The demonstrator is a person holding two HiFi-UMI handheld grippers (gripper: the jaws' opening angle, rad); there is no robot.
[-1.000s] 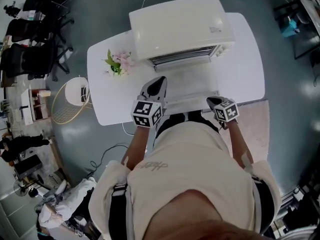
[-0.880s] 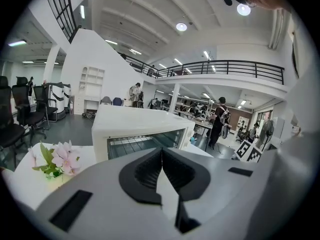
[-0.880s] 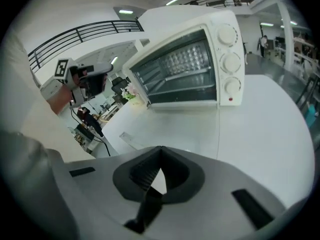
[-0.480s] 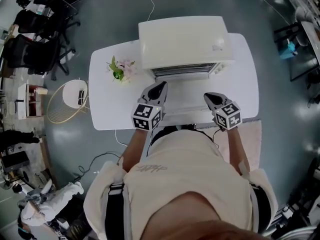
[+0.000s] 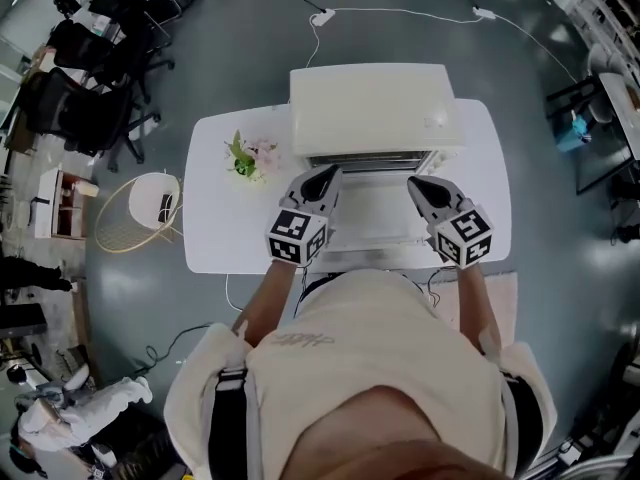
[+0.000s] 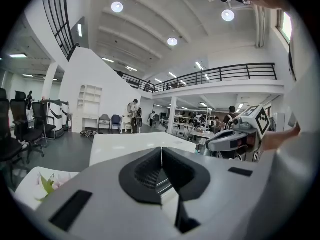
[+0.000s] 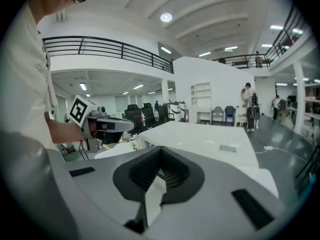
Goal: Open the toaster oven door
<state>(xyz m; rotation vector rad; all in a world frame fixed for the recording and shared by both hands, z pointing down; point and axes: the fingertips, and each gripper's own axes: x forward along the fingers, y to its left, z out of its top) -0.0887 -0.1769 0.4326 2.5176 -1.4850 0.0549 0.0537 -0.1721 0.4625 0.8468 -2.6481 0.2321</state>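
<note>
The white toaster oven (image 5: pixel 375 108) stands at the back of a white table (image 5: pixel 225 233). Its door (image 5: pixel 375 216) lies folded down flat toward me, and the dark slot of the oven mouth shows behind it. My left gripper (image 5: pixel 326 175) hovers over the door's left edge, jaws shut and empty. My right gripper (image 5: pixel 415 184) hovers over the door's right edge, also shut on nothing. In the left gripper view the oven's flat top (image 6: pixel 135 143) lies past the closed tips (image 6: pixel 161 150). The right gripper view shows the same top (image 7: pixel 205 139) beyond its closed tips (image 7: pixel 160 152).
A small bunch of pink flowers with green leaves (image 5: pixel 245 155) lies on the table left of the oven. A round wire basket (image 5: pixel 130 216) stands on the floor at the left. Office chairs (image 5: pixel 85 88) are further back left. A white cable (image 5: pixel 400 13) runs behind the table.
My right gripper has moved forward from the door's front corner to beside the oven mouth. The left gripper stays near the door's left edge. The head view has shifted.
</note>
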